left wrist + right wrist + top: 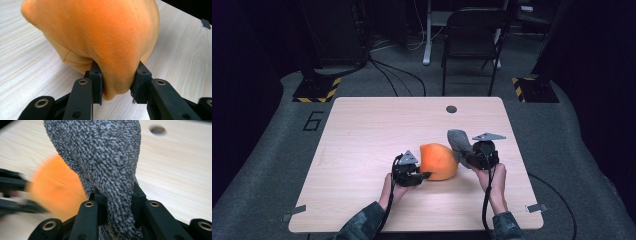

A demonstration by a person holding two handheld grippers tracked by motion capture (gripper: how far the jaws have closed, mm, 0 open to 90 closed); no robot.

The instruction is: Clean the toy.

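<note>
So my left fingers (117, 85) are clamped on a fold of the orange cloth (100, 37), pinching it right at its near end while the rest bulges out in front. In the high view that left gripper (424, 175) sits a bit right of the tabletop (362, 130) centre, closer to the near edge than the far one, and the orange cloth (439, 161) rests on the wood just beside it.

My right fingers (118, 202) are squeezed tight on a grey fuzzy cloth (105, 157), which sticks up out of the grip. From above, the right gripper (469, 159) and the grey cloth (458, 140) are just right of the orange one, near it but I can't tell if they touch.

Room-wise: the whole left half of the tabletop is bare, same for the far strip up to the small round hole (451, 109) near the far edge. The right edge is fairly near my right hand (494, 180).
</note>
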